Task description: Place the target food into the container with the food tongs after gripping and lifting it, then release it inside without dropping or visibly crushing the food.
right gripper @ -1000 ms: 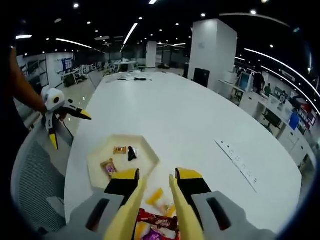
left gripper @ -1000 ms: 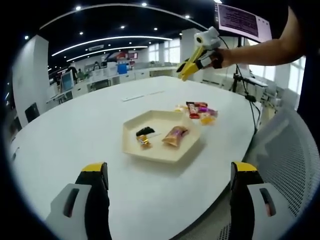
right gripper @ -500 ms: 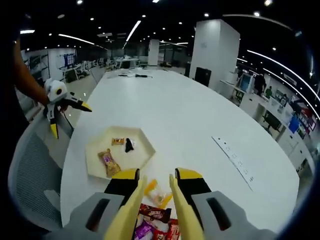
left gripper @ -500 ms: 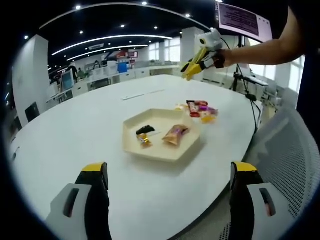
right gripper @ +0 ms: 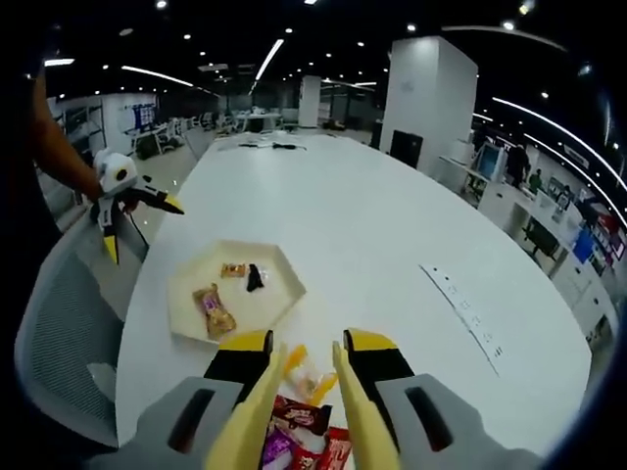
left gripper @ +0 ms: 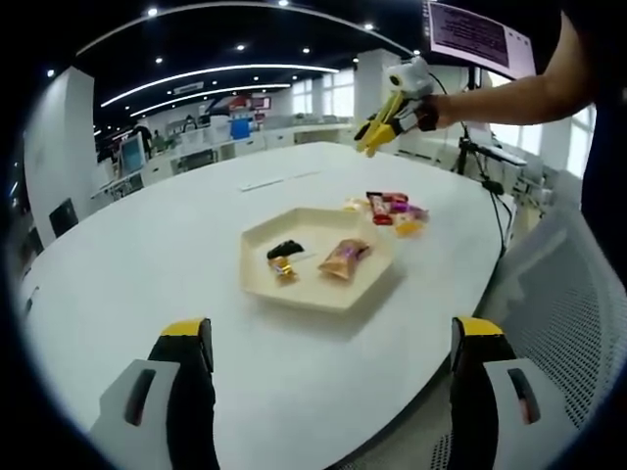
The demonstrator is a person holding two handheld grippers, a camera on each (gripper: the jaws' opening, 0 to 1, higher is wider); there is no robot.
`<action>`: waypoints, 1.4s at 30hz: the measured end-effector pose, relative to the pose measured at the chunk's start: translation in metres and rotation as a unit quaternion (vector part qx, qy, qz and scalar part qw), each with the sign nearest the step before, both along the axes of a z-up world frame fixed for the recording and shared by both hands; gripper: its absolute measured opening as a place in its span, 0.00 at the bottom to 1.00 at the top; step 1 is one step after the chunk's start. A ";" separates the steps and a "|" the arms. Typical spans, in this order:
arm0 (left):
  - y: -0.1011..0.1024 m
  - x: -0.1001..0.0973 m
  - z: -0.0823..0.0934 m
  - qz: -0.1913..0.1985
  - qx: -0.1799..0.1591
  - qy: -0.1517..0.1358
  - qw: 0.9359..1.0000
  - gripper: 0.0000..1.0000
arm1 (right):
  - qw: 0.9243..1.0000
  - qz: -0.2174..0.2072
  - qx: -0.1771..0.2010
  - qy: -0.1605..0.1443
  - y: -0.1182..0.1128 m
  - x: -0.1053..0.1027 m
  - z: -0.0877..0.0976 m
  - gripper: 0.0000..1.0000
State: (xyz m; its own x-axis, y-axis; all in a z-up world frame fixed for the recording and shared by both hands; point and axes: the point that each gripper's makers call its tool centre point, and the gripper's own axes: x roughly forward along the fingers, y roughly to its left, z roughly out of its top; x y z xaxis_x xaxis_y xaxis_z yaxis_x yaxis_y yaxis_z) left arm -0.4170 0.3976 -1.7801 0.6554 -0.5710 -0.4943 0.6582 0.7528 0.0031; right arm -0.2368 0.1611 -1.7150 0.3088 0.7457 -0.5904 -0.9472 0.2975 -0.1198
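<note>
A cream hexagonal tray (left gripper: 323, 294) lies on the white table and holds a brown wrapped snack (left gripper: 343, 258), a black candy (left gripper: 284, 250) and a small gold candy (left gripper: 284, 267). A pile of wrapped snacks (left gripper: 392, 211) lies just beyond it. My left gripper (left gripper: 328, 343) is open and empty, near the table's edge. In the air beyond the pile, my right gripper (left gripper: 392, 108) is shut on yellow food tongs (right gripper: 257, 416). The tong arms stand slightly apart above the pile (right gripper: 304, 431), with nothing between them. The tray (right gripper: 191, 289) lies ahead to the left, and the left gripper (right gripper: 137, 220) hangs past it.
The large white table (left gripper: 147, 255) stretches far beyond the tray. A grey mesh chair (left gripper: 563, 294) stands at the table's edge beside my left gripper. A monitor (left gripper: 480, 34) on a stand is behind the person's arm (left gripper: 509, 98). A power strip (right gripper: 465, 318) lies on the table.
The right gripper with the tongs has shifted a little above the snack pile, which shows more in its view now. The left gripper has stayed open and almost still.
</note>
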 end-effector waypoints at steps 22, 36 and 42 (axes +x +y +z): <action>0.002 0.000 -0.006 0.006 0.008 0.017 1.000 0.95 | 0.995 0.073 -0.060 0.028 0.005 0.012 -0.061 0.28; 0.004 0.000 -0.008 0.009 0.013 0.020 1.000 0.95 | 0.989 0.108 -0.091 0.046 0.017 0.008 -0.090 0.28; 0.004 0.000 -0.008 0.010 0.013 0.021 1.000 0.95 | 0.987 0.112 -0.106 0.050 0.012 0.006 -0.099 0.29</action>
